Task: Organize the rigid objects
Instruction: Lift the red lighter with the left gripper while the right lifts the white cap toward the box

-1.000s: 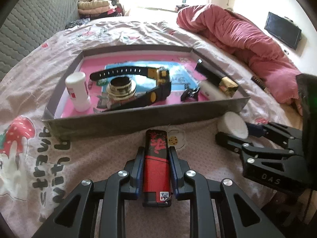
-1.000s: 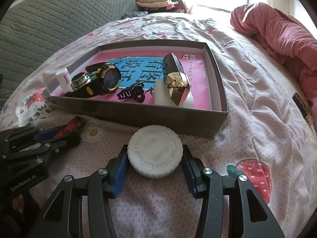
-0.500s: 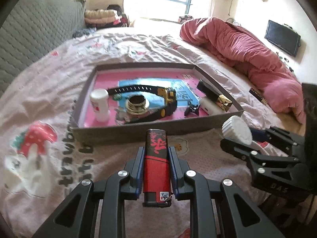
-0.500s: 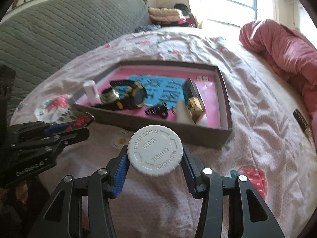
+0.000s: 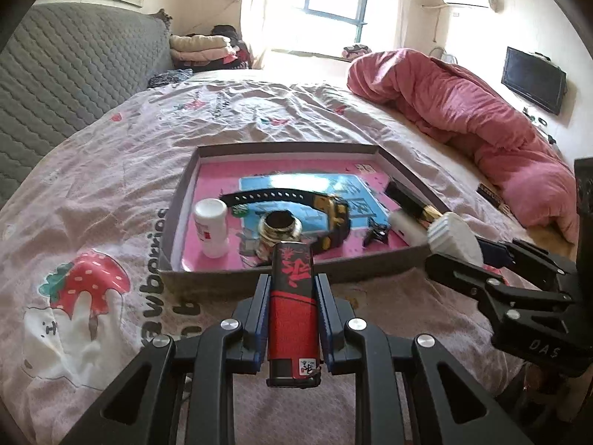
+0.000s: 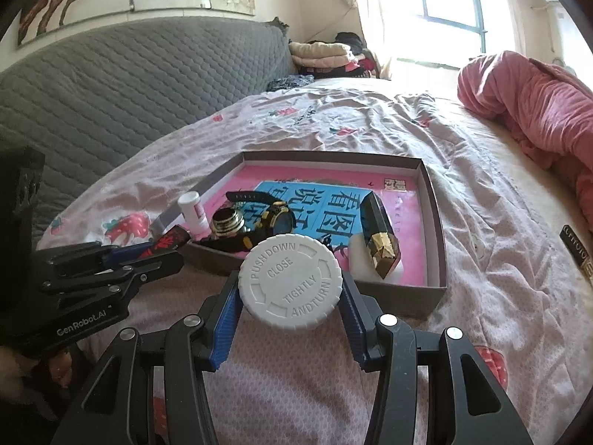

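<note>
A: Left gripper (image 5: 291, 319)?
B: Clamped on the red-black lighter (image 5: 292, 307), now higher above the bed than a second ago, just short of the tray (image 5: 296, 270), pointing down at it.
A: Right gripper (image 6: 290, 306)?
B: Pads squeezing the white cap (image 6: 290, 286), also risen, tilted toward the tray's near wall. Watch (image 6: 272, 218), small white bottle (image 5: 210, 227) lie inside the tray.

Right gripper (image 6: 290, 296) clamps white cap (image 6: 290, 286); shallow box (image 6: 433, 200) beyond on bedspread (image 6: 481, 193).
</note>
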### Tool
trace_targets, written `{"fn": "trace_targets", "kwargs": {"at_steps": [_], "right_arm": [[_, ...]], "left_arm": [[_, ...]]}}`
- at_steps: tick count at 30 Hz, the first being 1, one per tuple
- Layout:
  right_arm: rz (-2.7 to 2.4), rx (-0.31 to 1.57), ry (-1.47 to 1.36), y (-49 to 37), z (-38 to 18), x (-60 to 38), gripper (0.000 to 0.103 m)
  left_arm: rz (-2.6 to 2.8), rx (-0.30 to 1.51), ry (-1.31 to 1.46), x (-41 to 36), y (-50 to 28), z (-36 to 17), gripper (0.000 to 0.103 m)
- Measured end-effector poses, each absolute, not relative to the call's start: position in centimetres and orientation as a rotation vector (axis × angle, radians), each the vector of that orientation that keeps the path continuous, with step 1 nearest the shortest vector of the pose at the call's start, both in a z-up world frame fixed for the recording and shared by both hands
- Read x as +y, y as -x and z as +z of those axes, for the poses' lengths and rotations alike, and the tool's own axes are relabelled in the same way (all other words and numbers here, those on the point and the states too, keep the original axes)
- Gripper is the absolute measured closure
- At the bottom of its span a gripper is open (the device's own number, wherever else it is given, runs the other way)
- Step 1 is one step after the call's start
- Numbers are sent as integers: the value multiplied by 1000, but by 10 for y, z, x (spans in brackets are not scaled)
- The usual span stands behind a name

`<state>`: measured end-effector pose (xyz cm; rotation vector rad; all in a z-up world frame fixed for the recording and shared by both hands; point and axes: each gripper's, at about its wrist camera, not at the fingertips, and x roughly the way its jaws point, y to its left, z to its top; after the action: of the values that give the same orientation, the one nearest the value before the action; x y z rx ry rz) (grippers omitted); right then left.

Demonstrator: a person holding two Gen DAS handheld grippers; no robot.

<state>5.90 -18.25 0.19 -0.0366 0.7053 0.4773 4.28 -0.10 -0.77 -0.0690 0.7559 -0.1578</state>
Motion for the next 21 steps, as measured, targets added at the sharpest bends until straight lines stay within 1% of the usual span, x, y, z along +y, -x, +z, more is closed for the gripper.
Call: {"fn": "trace_targets", "kwargs": {"at_steps": [21], "right_arm": [[474, 669, 13, -67, 11, -183, 52]], "left_arm": [[-112, 752, 107, 16, -54, -8, 80]]}}
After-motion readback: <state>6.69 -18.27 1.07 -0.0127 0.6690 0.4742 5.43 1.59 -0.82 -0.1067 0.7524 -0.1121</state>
